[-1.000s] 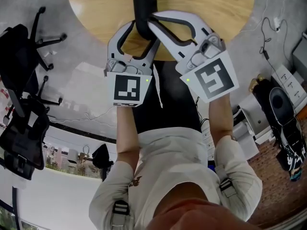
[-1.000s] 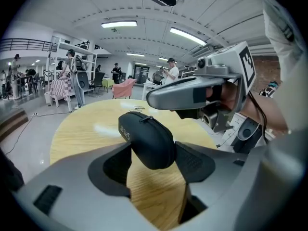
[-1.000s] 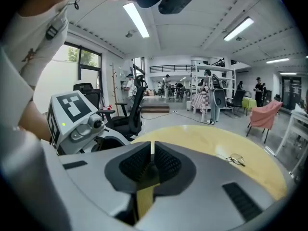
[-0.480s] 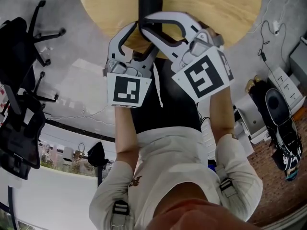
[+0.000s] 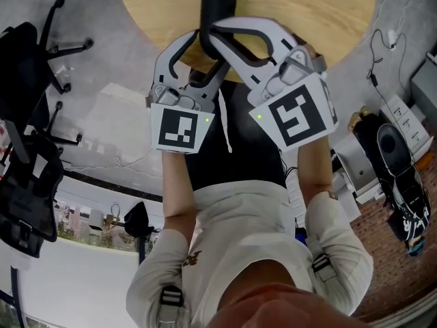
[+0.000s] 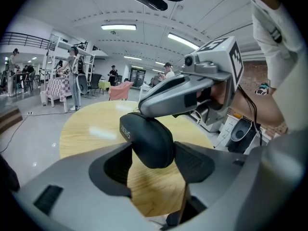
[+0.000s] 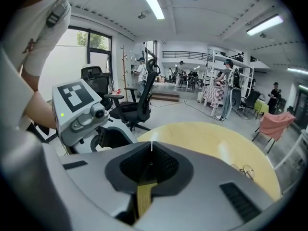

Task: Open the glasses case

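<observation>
Black and rounded, the glasses case (image 6: 147, 141) sits clamped between the two dark pads of the left gripper (image 6: 155, 163), one pad pressing each side of its near end, over the near edge of a round, light-wood worktop (image 6: 82, 129). Pale lettering runs along the case's left flank; it is too small to read. From the head view the case (image 5: 218, 5) stretches away from the person. Whether its far end rests on the wood cannot be told.

The right gripper (image 7: 151, 153) reaches in from the person's right. Its grey fingers (image 6: 168, 97) cross above the case, and their tips lie on top of it, close to the lettered side. Those fingers have just been closing and now meet tip to tip, with nothing visible between them in the right gripper view.

Both grippers are held close together in front of the person's pale shirt (image 5: 246, 251), their marker cubes facing up.

Farther along the worktop, well apart from the case, lies a pair of round wire-rimmed glasses (image 7: 245, 170). Black office chairs (image 7: 139, 95) stand on the grey floor (image 5: 116, 101) beside the worktop.
</observation>
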A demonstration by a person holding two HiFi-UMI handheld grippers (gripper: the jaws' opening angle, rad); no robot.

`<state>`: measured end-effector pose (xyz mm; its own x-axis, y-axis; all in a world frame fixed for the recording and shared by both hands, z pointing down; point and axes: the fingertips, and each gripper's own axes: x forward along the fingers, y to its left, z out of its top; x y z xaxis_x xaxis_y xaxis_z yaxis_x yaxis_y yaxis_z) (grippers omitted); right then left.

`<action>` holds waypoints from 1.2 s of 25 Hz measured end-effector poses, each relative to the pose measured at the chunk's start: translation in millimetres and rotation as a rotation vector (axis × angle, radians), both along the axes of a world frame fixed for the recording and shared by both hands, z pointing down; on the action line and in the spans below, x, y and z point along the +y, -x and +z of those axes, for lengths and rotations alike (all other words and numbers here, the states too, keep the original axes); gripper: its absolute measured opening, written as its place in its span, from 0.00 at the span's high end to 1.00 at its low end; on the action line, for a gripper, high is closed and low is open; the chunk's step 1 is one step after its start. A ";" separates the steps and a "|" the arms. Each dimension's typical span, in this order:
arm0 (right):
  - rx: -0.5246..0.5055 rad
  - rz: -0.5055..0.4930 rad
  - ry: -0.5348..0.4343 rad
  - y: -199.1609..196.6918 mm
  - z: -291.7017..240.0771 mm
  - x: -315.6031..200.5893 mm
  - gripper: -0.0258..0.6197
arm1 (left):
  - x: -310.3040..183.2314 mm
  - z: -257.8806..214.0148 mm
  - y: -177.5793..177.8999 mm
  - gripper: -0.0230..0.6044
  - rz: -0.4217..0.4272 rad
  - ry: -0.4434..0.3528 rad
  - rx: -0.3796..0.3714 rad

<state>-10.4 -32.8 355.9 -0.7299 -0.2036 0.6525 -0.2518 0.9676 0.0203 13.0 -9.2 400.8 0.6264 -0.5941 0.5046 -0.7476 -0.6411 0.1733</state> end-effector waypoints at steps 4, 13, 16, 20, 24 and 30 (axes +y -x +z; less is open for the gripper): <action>-0.037 0.040 0.028 -0.5 -3.4 -0.1 0.93 | 1.1 -1.7 3.2 0.50 0.013 -0.004 0.018; -0.121 0.149 0.031 -10.3 -13.9 -22.9 0.93 | 9.4 13.5 13.5 0.51 0.001 0.037 -0.009; -0.052 0.096 0.041 -11.6 -5.2 -14.1 0.93 | 11.1 13.5 15.3 0.51 0.002 0.037 -0.014; -0.033 0.030 0.059 1.2 3.8 3.6 0.93 | 11.5 12.3 17.4 0.51 0.011 0.028 -0.022; -0.065 -0.033 0.080 12.0 3.8 10.4 0.83 | 12.9 10.8 17.3 0.51 0.025 0.018 -0.029; 0.033 -0.072 0.069 18.1 14.6 13.3 0.78 | 14.0 12.7 19.2 0.51 0.018 0.017 -0.063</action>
<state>-28.5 -19.5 370.5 -0.7189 -0.1050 0.6872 -0.1820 0.9825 -0.0403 -6.2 4.8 413.5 0.6033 -0.5744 0.5533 -0.7459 -0.6519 0.1367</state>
